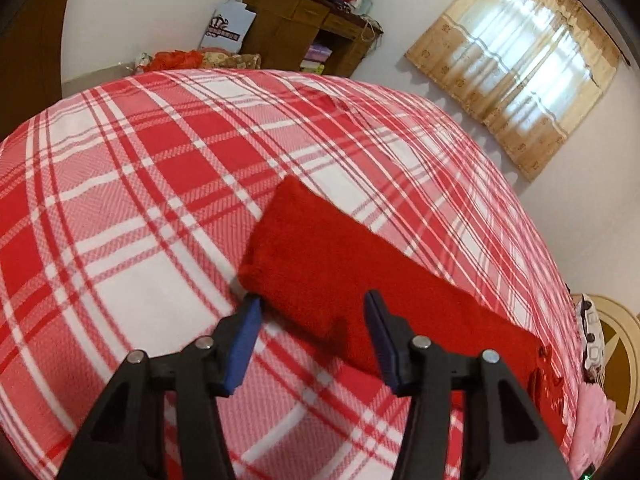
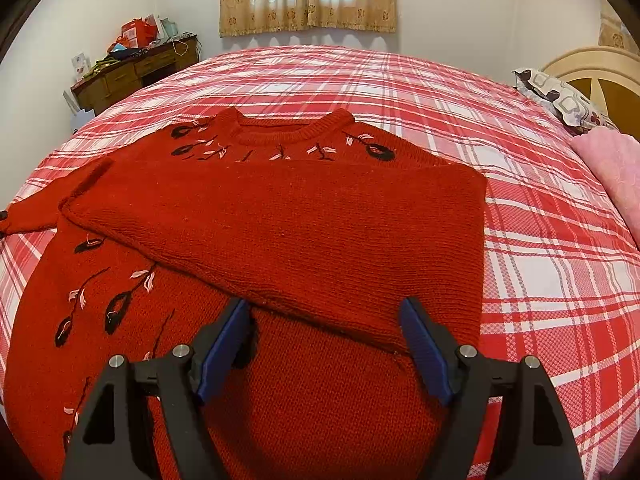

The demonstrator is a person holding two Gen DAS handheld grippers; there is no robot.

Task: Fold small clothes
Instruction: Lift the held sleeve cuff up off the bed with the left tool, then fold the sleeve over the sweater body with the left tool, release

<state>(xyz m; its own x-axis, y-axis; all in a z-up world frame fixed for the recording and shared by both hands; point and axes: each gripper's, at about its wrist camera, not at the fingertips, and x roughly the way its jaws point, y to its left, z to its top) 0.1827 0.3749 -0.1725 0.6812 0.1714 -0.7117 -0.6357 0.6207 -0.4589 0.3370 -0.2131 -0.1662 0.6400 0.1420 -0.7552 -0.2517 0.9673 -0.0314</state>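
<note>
A red knit sweater (image 2: 132,288) with black and pink embroidery lies flat on the plaid bed (image 2: 560,260), neck towards the window. One sleeve (image 2: 320,220) is folded across its chest. My right gripper (image 2: 324,320) hovers open over that sleeve's near edge, and its pads touch nothing. The other sleeve (image 1: 320,264) stretches out straight on the bed (image 1: 140,200). My left gripper (image 1: 314,304) stands open astride this sleeve's cuff end. Its left fingertip is at the cuff corner and its right finger is over the cloth. The cloth lies flat and unpinched.
A wooden desk (image 1: 304,28) piled with boxes and bags stands against the far wall. A curtained window (image 1: 520,72) is behind the bed. A patterned pillow (image 2: 560,100), a pink blanket (image 2: 612,172) and a cream headboard (image 2: 592,68) lie at the right end.
</note>
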